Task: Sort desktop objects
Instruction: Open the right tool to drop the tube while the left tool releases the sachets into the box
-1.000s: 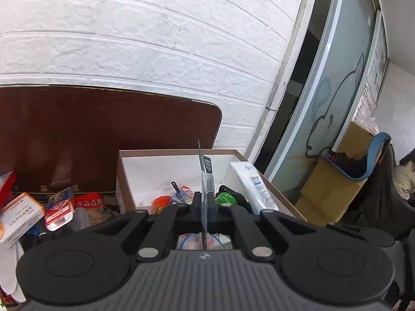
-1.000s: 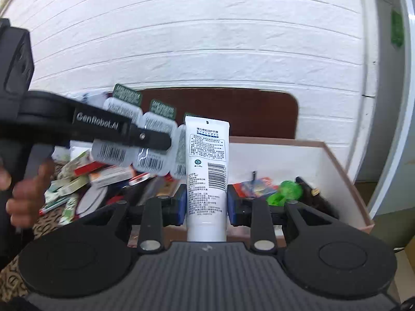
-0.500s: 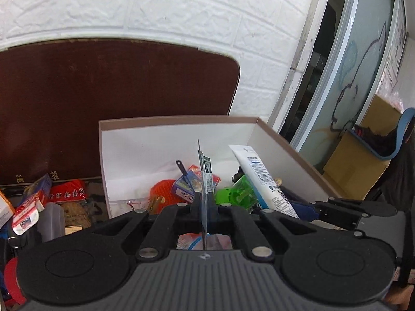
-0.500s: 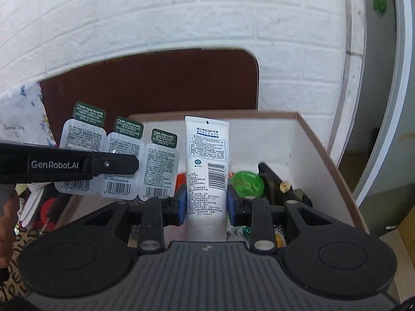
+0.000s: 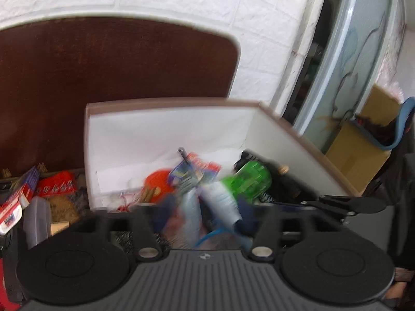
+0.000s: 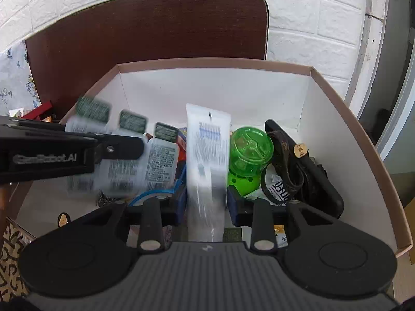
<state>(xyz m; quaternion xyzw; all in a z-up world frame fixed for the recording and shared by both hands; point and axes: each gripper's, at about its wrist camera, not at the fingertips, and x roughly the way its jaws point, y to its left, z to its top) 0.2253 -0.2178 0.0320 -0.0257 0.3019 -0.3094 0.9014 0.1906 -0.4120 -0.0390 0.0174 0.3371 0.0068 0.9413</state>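
While both grippers hang over the cardboard box [image 6: 337,98], the right gripper [image 6: 206,202] stands parted, the white tube [image 6: 207,155] lying loosely between its fingers, long axis pointing straight ahead into the box. The left gripper [image 6: 140,145] reaches in from the left with the blister-pack strip [image 6: 122,155] at its tips; blur hides whether it is gripping. A green container [image 6: 250,150] sits just beside the tube.
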